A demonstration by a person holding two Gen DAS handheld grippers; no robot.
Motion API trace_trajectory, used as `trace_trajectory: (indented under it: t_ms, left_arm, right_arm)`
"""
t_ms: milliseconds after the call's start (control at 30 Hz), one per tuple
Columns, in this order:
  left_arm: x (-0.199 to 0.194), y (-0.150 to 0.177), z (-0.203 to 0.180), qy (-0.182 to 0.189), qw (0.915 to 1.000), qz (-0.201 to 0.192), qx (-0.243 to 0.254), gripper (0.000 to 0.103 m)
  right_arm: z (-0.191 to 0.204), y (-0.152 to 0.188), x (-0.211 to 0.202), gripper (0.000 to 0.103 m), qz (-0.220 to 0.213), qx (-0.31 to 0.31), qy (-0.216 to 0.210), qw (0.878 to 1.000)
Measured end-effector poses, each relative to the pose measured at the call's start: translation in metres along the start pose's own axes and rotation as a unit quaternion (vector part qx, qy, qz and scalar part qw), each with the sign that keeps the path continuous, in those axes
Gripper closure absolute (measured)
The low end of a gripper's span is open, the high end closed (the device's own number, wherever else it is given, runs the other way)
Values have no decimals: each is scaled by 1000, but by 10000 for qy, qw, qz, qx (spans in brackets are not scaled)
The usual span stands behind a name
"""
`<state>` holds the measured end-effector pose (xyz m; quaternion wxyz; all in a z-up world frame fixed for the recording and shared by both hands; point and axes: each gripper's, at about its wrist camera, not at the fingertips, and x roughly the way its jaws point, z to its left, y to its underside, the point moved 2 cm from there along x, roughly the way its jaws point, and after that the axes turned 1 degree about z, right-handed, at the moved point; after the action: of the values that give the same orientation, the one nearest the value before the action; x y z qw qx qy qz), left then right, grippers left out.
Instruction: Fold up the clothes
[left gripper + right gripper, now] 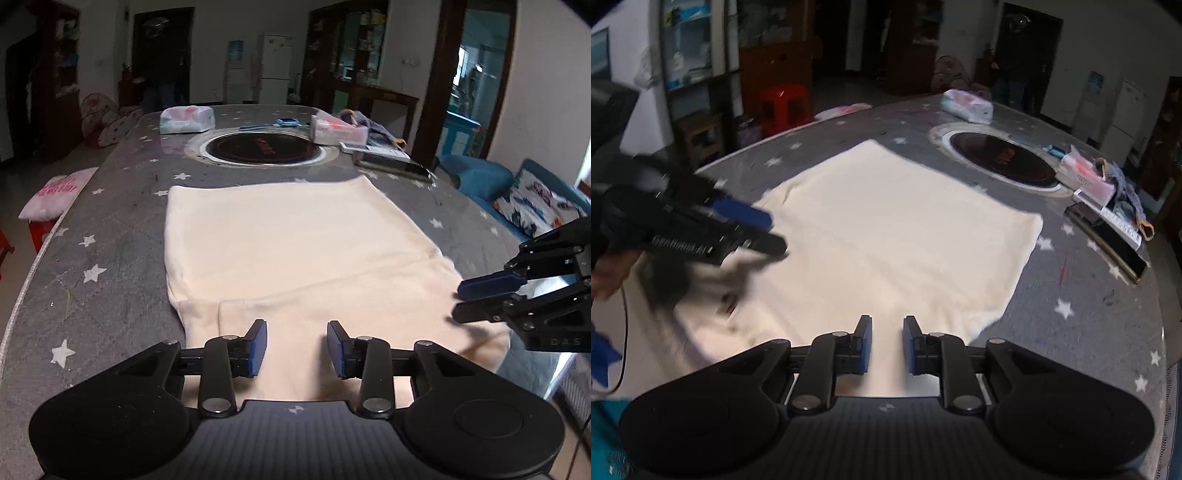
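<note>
A: Left wrist view: left tongs point(296, 347) low over the near edge of the cream, soft-knit folded garment point(295, 243) lying flat on the grey star-print cloth-covered counter point(122, 236). Jaws apart, nothing between them, only fabric beneath.

B: Right tongs?

A: Right tongs point(456, 301) come in from the right of the left tongs, over the garment's near right corner. Jaws a narrow gap apart, no cloth pinched that I can see.

B: Right wrist view agrees?

A: Yes. Right tongs point(887, 345) slightly parted, garment point(886, 221) under and ahead of them. Left tongs point(777, 234) blurred off to their left, over the cloth's left edge; a hand point(609, 273) grips the handle.

B: Other stuff?

A: Beyond both tongs, a round black cooktop set in a pale ring point(264, 147). Past it a white soft tissue pack point(186, 119). Far right of the tongs, a second tissue pack point(338, 129) and a flat dark slab point(391, 164). All well apart from the garment.
</note>
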<state>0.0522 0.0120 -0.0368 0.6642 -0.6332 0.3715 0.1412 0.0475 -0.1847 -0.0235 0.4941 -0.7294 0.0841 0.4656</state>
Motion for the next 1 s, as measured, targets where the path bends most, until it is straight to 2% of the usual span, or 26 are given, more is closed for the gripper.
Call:
trace_trajectory:
  t_ms: [100, 267, 433, 500, 533, 667, 800, 867, 900, 1000]
  left_arm:
    - [-1, 2, -2, -52, 10000, -2, 75, 61]
    - [-23, 3, -8, 59, 9995, -134, 291, 58]
    - [-44, 19, -12, 224, 9979, -20, 609, 52]
    - [-54, 28, -13, 271, 9961, 7, 834, 49]
    - [-59, 33, -14, 310, 9949, 31, 957, 49]
    - [-69, 52, -25, 457, 9890, 15, 1403, 49]
    - [-61, 62, -36, 327, 9842, -27, 1740, 49]
    - [-56, 64, -39, 178, 9817, -108, 1894, 49]
    - [-54, 64, -41, 104, 9802, -161, 1970, 49]
    - [-49, 62, -42, 67, 9779, -274, 2074, 52]
  right_arm:
    - [3, 12, 1, 85, 100, -94, 66, 9999]
    - [12, 8, -16, 84, -121, -183, 91, 9997]
    - [14, 16, -3, 84, 3, -151, -5, 9999]
    - [15, 16, -7, 80, -10, -184, -50, 9998]
    - [16, 15, -11, 74, -39, -211, -75, 9997]
    - [24, 20, -24, 70, -38, -545, -59, 9985]
    - [37, 29, -32, 66, -39, -904, -36, 9959]
    - [42, 34, -36, 55, -67, -1099, 24, 9939]
    - [45, 36, -37, 53, -91, -1206, 50, 9927]
    - [54, 40, -39, 51, -193, -1554, 110, 9876]
